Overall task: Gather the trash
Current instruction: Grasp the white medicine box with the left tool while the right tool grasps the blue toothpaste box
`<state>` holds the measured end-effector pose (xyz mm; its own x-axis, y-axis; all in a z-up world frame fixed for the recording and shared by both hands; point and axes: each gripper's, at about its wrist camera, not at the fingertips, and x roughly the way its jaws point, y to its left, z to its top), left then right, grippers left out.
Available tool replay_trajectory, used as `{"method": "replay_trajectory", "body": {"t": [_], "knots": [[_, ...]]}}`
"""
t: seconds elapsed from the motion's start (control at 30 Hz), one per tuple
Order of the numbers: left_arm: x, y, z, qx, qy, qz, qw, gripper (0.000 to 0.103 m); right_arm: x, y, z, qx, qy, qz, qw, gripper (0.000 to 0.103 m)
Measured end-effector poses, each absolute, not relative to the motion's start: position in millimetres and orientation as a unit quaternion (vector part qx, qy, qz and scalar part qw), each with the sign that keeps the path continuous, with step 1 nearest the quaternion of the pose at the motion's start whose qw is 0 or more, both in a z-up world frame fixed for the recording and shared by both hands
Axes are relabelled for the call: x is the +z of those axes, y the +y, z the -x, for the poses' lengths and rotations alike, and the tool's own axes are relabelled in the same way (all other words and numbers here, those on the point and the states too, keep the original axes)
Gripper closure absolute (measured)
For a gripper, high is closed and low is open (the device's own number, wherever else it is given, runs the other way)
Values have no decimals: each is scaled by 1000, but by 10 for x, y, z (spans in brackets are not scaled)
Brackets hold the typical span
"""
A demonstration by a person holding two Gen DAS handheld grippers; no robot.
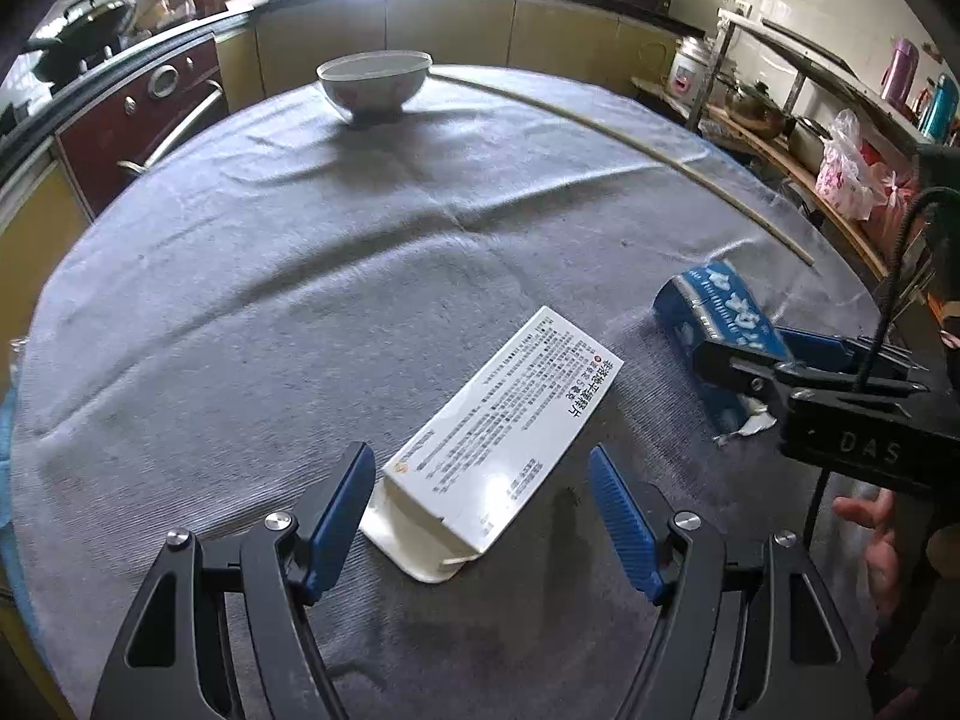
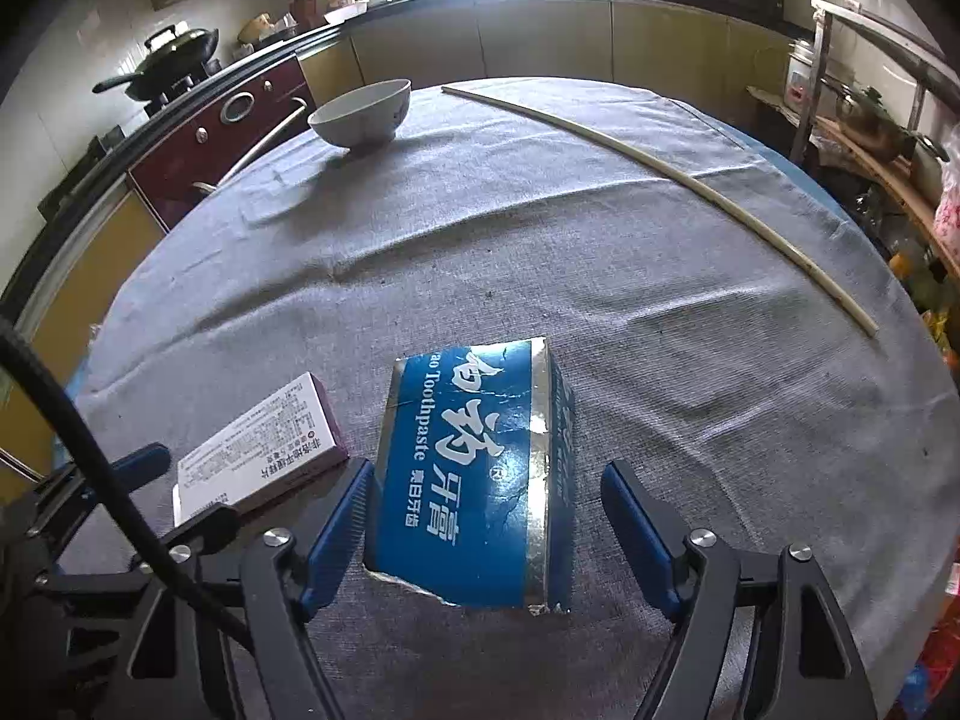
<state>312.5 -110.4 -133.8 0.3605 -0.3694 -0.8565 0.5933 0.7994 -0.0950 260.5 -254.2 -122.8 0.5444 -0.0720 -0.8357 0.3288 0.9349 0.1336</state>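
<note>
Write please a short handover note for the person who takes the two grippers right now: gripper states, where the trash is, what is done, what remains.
Left gripper: open, straddling the white medicine box, not clamped.
Right gripper: open around the blue toothpaste box; left pad close to it, right pad apart.
Both boxes lie on the grey tablecloth.
Done: nothing lifted yet.
Left: close on both boxes and collect them. A bowl and a long stick lie at the far side.

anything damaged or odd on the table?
Blue toothpaste box between the right gripper fingers is creased, its near end torn open and ragged. White medicine box lies with its end flap open. Bowl sits upright.
</note>
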Motion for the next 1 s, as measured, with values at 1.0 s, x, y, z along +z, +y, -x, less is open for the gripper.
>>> {"method": "replay_trajectory", "body": {"t": [1.0], "knots": [[-1395,-1140,-2427,-244,513,-106,816,48,-1225,-2943,-1951,-46,469,-186,862,43]]}}
